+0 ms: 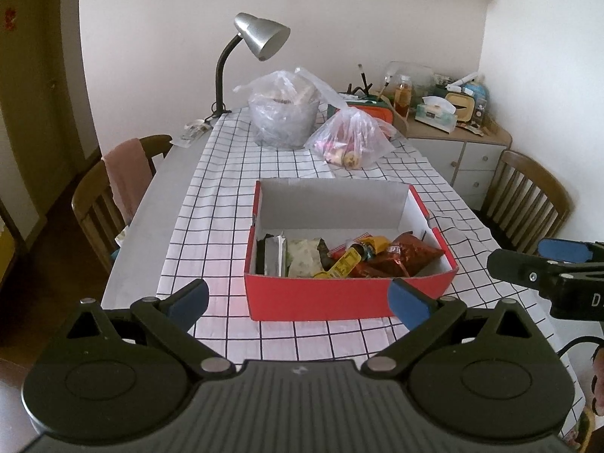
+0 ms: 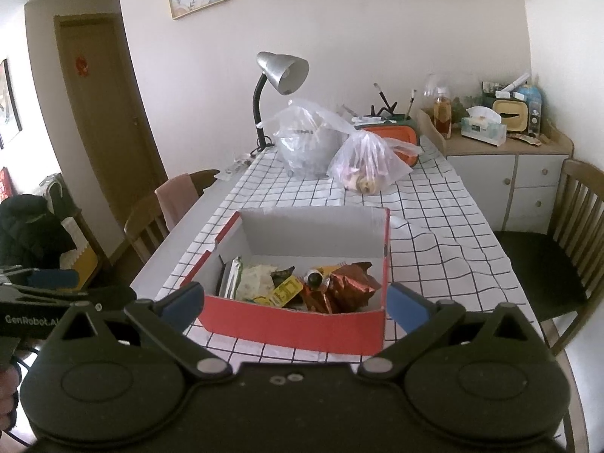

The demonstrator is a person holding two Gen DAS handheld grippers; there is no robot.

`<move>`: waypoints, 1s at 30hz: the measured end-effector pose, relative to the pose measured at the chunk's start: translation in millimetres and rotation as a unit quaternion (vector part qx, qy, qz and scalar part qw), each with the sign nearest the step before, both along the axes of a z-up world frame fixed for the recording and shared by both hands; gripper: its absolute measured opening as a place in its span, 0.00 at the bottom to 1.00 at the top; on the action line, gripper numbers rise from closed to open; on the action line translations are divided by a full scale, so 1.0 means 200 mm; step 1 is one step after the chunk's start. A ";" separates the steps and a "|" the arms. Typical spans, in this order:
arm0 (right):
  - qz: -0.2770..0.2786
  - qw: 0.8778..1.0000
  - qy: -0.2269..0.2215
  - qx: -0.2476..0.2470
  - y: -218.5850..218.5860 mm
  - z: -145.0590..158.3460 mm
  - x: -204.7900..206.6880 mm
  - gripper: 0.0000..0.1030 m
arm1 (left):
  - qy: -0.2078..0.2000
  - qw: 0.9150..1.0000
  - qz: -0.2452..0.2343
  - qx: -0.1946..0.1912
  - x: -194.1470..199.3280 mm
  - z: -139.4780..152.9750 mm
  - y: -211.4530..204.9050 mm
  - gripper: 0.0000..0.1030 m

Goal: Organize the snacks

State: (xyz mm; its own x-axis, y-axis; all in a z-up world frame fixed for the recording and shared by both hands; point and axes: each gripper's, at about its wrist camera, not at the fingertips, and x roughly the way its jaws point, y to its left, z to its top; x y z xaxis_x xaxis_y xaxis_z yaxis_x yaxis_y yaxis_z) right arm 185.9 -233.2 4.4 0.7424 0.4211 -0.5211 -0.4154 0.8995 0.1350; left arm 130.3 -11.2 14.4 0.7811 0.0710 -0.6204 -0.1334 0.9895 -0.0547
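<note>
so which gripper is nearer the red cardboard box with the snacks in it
Hard to call, roughly equal. The left gripper hovers open before the near wall of the red cardboard box; the right gripper hovers open before its near right corner.

One box (image 1: 339, 294), two bags (image 1: 281, 113), two chairs (image 1: 98, 204)

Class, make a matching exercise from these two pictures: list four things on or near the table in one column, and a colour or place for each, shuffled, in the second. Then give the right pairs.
Things:
1. snack box
2. desk lamp
3. tissue box
4. towel

Descriptions:
A. draped over a chair back
B. red outside, white inside
C. on the corner cabinet
D. silver shade, at the table's far end

Pairs: 1-B, 2-D, 3-C, 4-A
</note>
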 end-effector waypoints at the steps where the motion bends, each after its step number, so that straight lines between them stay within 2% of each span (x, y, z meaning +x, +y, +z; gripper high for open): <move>1: 0.000 1.000 0.000 0.000 0.00 0.00 0.00 1.00 | 0.000 1.000 0.001 0.000 0.00 0.00 0.00 0.99; 30: -0.011 1.000 0.006 -0.002 0.02 -0.03 0.00 1.00 | 0.006 1.000 0.001 -0.013 0.00 -0.02 0.01 0.99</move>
State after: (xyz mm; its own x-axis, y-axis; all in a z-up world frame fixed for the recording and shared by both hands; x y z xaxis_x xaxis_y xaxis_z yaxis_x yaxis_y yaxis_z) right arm 185.1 -230.2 -1.9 0.7456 0.4021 -0.5315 -0.3936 0.9092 0.1357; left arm 130.1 -10.2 11.2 0.7732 0.0554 -0.6318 -0.1355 0.9876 -0.0792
